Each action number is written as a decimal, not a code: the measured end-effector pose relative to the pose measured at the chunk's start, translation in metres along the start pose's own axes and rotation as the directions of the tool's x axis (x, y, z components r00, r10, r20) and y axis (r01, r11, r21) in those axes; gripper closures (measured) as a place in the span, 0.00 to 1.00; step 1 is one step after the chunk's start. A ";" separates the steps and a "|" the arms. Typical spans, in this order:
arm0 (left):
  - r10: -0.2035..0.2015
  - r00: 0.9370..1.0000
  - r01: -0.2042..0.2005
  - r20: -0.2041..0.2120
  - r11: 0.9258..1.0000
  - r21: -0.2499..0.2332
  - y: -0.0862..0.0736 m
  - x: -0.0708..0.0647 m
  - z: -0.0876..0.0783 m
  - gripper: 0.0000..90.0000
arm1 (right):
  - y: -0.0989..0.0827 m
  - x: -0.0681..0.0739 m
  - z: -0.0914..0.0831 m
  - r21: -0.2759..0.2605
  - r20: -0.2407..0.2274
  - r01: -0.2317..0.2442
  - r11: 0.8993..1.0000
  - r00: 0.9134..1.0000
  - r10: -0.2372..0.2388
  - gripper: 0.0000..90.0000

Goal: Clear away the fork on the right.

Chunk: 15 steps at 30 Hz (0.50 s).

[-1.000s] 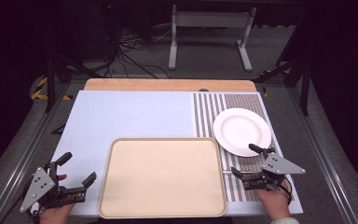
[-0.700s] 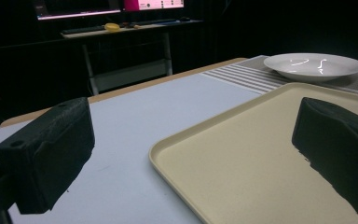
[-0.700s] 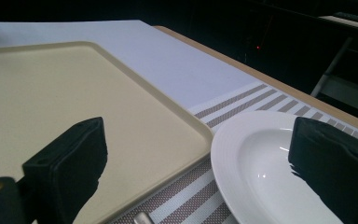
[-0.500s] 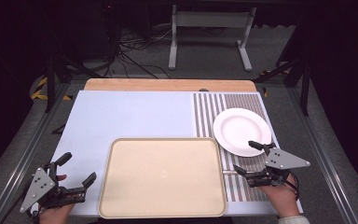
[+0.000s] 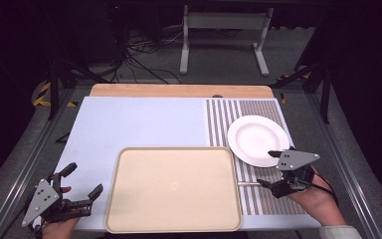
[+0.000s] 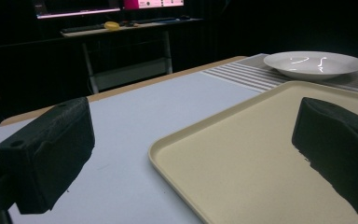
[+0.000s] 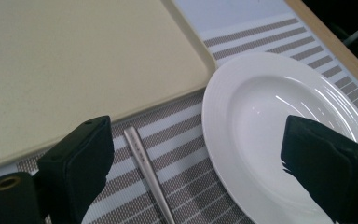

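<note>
Against the earlier frames, my right gripper [image 5: 269,168] had lifted off the striped mat [image 5: 258,107] near the worktop's right front corner, and its jaws had just been closing a little, though they stood spread with nothing between them. My left gripper [image 5: 82,180] had kept its place at the left front corner, jaws spread likewise and holding nothing. The white plate [image 5: 257,140] and the beige tray [image 5: 173,188] lay as before: the plate on the mat near the right edge, the tray along the front edge at the middle, its right rear corner just beside the plate. The right gripper view looked down on the plate [image 7: 279,135], one jaw over its rim, and showed a slim metal utensil handle [image 7: 147,172] lying on the mat between tray [image 7: 74,65] and plate; in the high view this handle [image 5: 246,183] was a thin line beside the tray's right edge. What kind of utensil it was I could not tell. The left gripper view ran low across the tray [image 6: 242,158] to the plate [image 6: 314,64] at the far side, and took in a dark room with a lit monitor strip [image 6: 107,4] above a shelf. The worktop carried a pale blue sheet [image 5: 139,124] with a wooden strip [image 5: 179,90] along the rear edge. Beyond it stood a white frame stand [image 5: 224,35] and loose cables [image 5: 134,59] on a grey floor.
</note>
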<state>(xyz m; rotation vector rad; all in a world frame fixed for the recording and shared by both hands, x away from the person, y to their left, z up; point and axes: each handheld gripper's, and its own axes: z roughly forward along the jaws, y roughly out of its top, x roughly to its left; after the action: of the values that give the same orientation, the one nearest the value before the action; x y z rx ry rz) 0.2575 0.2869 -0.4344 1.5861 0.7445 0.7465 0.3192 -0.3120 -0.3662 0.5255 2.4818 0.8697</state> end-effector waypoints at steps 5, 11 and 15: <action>0.001 1.000 -0.001 0.003 1.000 0.000 0.000 -0.001 0.000 0.00 | 0.003 -0.002 -0.002 0.076 -0.014 0.036 0.996 0.999 -0.035 0.12; 0.002 1.000 -0.002 0.002 1.000 0.002 0.000 -0.001 0.000 0.00 | 0.004 -0.004 0.001 0.184 -0.056 0.082 0.979 0.996 -0.073 0.12; 0.001 1.000 -0.001 0.000 1.000 0.003 0.000 -0.001 0.000 0.00 | 0.006 -0.004 0.003 0.227 -0.081 0.103 0.968 0.993 -0.087 0.12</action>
<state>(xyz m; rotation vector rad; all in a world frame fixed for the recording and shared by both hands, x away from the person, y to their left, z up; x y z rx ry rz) 0.2570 0.2863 -0.4342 1.5898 0.7447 0.7465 0.3250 -0.3084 -0.3634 0.4546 2.6660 0.5744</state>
